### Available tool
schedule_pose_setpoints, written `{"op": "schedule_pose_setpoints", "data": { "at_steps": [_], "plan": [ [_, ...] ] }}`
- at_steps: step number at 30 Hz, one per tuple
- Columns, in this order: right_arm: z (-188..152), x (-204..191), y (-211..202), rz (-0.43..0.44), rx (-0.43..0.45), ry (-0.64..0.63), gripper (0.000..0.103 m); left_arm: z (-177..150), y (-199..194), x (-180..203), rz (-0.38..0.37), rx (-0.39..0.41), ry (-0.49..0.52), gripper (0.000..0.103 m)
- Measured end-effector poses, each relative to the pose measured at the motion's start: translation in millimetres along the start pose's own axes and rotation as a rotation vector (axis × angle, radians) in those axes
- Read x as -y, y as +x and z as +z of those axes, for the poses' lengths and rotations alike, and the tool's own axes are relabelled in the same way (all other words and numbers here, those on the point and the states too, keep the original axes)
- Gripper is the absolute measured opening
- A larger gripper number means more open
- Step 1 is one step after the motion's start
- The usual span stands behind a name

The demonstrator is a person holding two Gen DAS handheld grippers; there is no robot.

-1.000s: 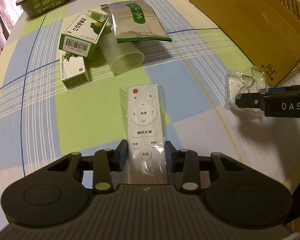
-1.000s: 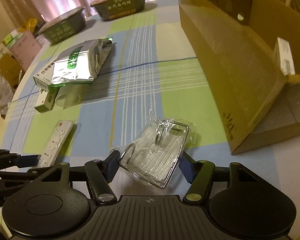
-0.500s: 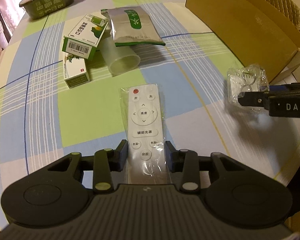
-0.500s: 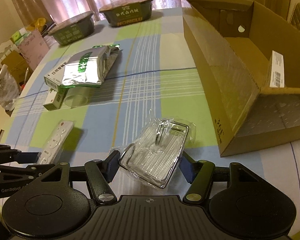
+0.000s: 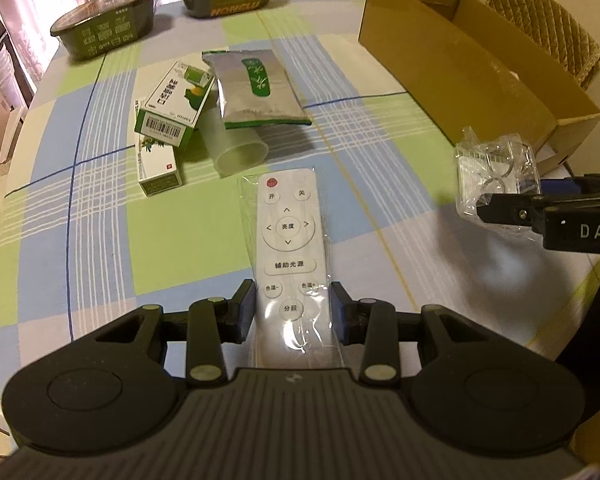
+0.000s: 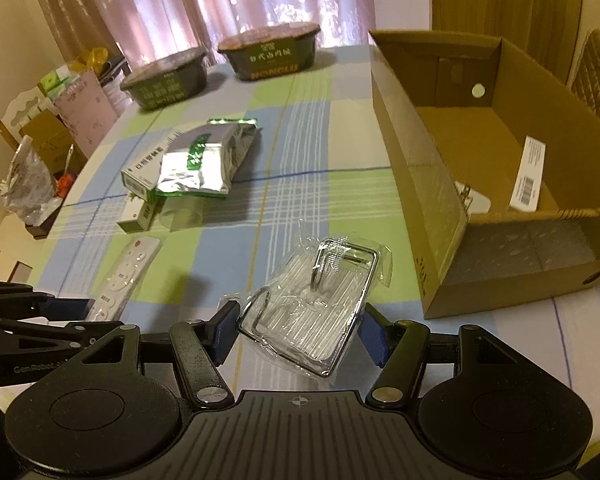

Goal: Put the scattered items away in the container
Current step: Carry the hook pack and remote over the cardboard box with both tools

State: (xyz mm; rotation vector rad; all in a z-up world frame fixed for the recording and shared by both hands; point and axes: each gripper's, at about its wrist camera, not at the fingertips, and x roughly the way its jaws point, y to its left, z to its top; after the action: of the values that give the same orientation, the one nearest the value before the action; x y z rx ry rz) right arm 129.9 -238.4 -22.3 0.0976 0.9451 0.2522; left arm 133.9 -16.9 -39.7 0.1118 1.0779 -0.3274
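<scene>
With the left gripper (image 5: 293, 307) clamped on the bagged remote (image 5: 290, 240) and the right gripper (image 6: 297, 326) clamped on the wrapped wire rack (image 6: 312, 304), both held off the table, slick film could let either slip before the cardboard box (image 6: 496, 184) ahead to the right.

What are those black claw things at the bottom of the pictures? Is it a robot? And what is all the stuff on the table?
No robot: a person holds two grabbing tools, each with two fingers and a camera looking along them. One picture comes from each tool.

The left gripper holds a white remote in a clear wrapper. The right gripper holds a metal rack in clear plastic.

On the checked tablecloth lie two green-and-white boxes, a silver pouch, a clear cup on its side and two dark bowls. The cardboard box on the right is where things go.
</scene>
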Motion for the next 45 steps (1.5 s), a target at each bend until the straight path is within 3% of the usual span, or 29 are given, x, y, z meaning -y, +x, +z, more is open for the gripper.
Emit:
{"op": "schedule_pose_setpoints", "data": {
  "at_steps": [11,20,29,36,45],
  "plan": [
    [6.7,-2.3,-39.0,-0.003,0.066,-0.01,0.065,6.4,-30.6,25.2,-0.008,0.03,0.017,0.033],
    [21.7,18.6,-72.5,-0.028,0.138,-0.002,0.065,26.2,-43.7,54.9,-0.02,0.064,0.063,0.033],
    [45.6,64.4,-101.3,-0.082,0.205,0.017,0.065,76.5,-49.8,99.3,-0.067,0.145,0.112,0.033],
    [65.9,110.1,-100.0,-0.139,0.183,0.01,0.065,120.6,-42.6,141.3,-0.125,0.194,0.148,0.033],
    [79.2,151.8,-90.4,-0.168,0.163,-0.002,0.066,156.3,-23.9,183.3,-0.163,0.202,0.171,0.033]
  ]
}}
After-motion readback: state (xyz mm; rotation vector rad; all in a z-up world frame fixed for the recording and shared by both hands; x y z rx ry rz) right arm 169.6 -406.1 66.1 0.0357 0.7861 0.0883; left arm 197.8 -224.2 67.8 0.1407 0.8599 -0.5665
